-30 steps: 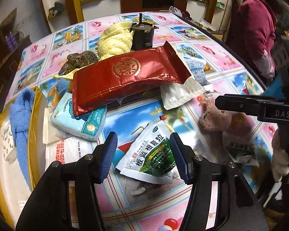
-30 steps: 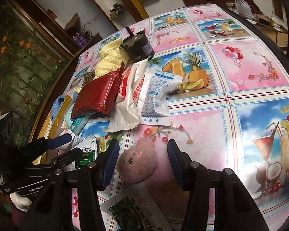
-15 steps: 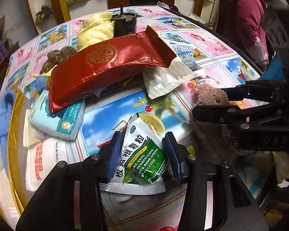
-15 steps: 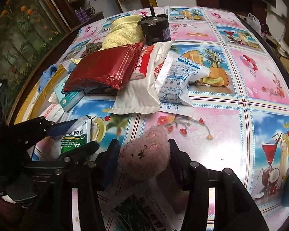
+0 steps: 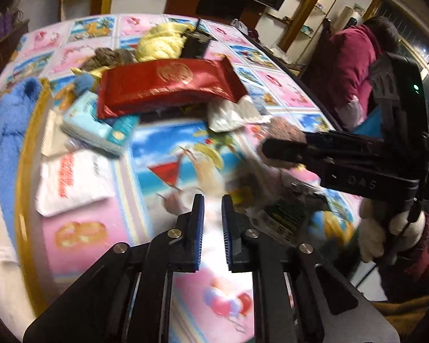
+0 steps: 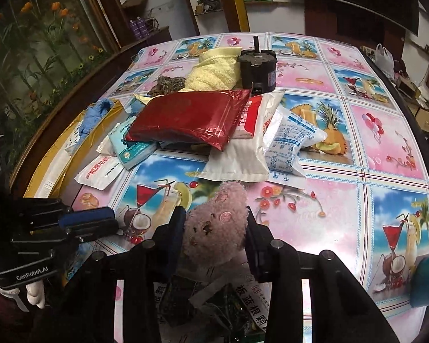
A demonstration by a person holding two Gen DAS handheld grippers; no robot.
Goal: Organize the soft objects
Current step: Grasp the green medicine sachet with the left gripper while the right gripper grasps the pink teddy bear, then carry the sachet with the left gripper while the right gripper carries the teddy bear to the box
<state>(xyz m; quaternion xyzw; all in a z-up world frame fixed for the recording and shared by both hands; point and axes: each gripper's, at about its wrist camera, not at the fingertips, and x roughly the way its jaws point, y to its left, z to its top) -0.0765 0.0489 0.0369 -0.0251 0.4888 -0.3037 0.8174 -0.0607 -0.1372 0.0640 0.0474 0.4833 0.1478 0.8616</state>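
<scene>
Pink plush toy [image 6: 216,225] clamped in right jaws | left jaws nearly together, contents unclear | red packet [image 6: 186,118] atop pile

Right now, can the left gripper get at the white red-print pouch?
Probably yes. The white pouch lies mostly uncovered, forward-left of the left gripper, with nothing between them. Its fingers stand nearly shut, so they would have to open first.

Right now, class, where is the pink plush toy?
In the right wrist view the pink plush toy sits bottom centre, squeezed between the right gripper jaws, just in front of the white pouch.
</scene>
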